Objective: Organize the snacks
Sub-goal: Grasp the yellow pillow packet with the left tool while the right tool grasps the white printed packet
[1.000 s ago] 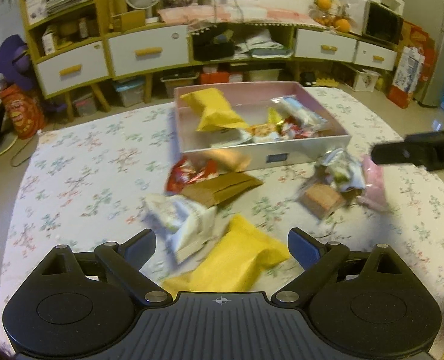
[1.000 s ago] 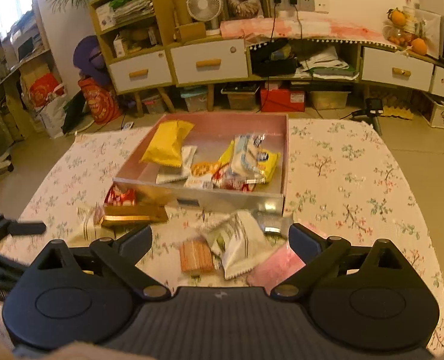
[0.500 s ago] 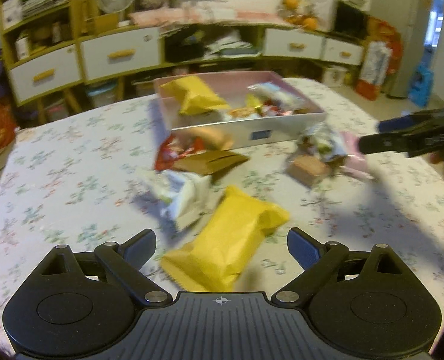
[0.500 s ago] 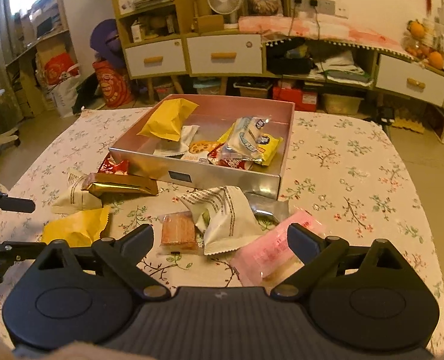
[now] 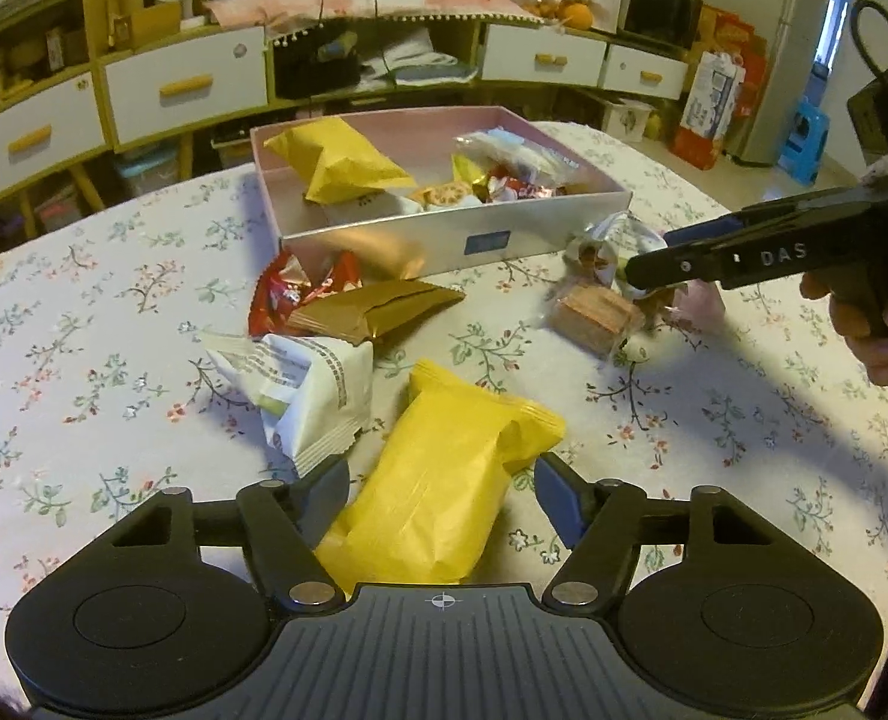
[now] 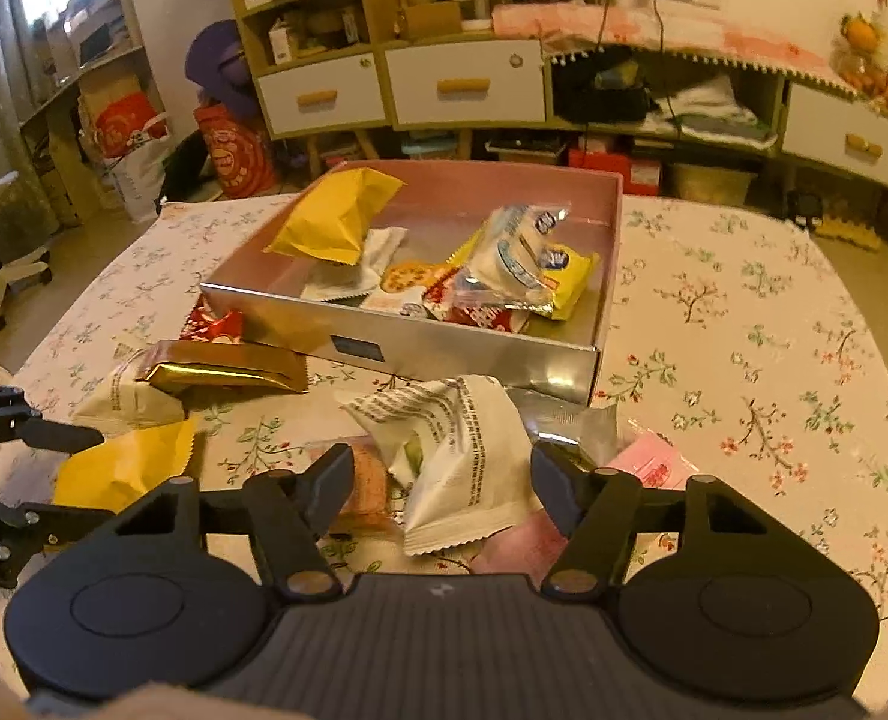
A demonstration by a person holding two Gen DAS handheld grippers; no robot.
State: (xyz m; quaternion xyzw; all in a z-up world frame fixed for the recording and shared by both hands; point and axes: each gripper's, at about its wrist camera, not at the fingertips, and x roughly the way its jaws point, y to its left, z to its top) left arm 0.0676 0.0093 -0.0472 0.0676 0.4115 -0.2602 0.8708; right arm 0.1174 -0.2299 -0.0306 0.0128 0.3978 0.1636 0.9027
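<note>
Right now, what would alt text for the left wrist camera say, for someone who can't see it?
The open left gripper straddles a yellow snack packet on a floral tablecloth. Beyond lie white, gold and red packets before a half-filled pink box; the right gripper reaches in from the right.

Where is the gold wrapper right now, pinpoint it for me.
The gold wrapper lies on the tablecloth just in front of the box's near wall, overlapping the red packet, with the white packet right beside it.
</note>
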